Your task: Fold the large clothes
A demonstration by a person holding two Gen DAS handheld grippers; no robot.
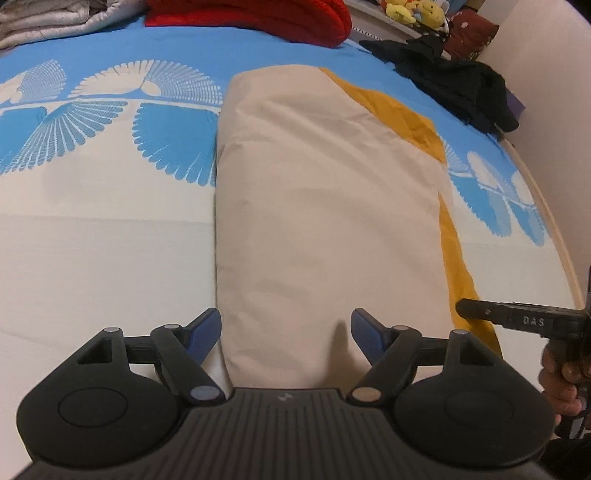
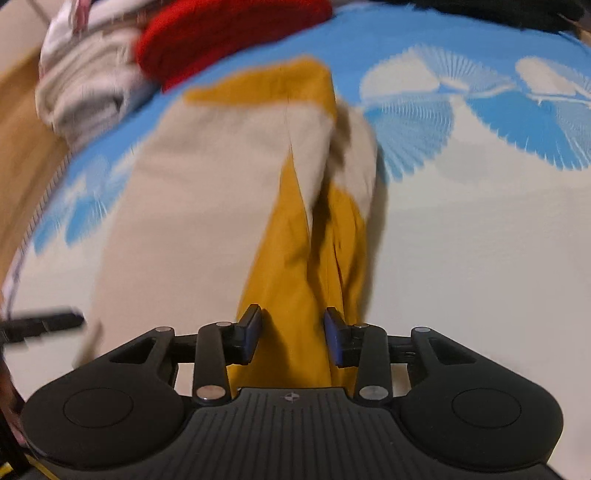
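Observation:
A large beige and mustard-yellow garment (image 1: 325,206) lies folded lengthwise on the bed, running away from me. My left gripper (image 1: 286,328) is open, its blue pads (image 1: 205,334) spread on either side of the garment's near beige end. My right gripper (image 2: 293,332) is partly open, with the mustard-yellow edge of the garment (image 2: 295,258) lying between its pads (image 2: 251,328); the jaws do not press the cloth. The right gripper also shows at the right edge of the left wrist view (image 1: 517,317). The right wrist view is blurred.
The bed has a blue and white sheet (image 1: 103,147). A red garment (image 1: 258,14), a grey folded pile (image 1: 48,22), a black garment (image 1: 461,85) and yellow plush toys (image 1: 417,11) lie at the far end. A pale wall (image 1: 554,92) stands at the right.

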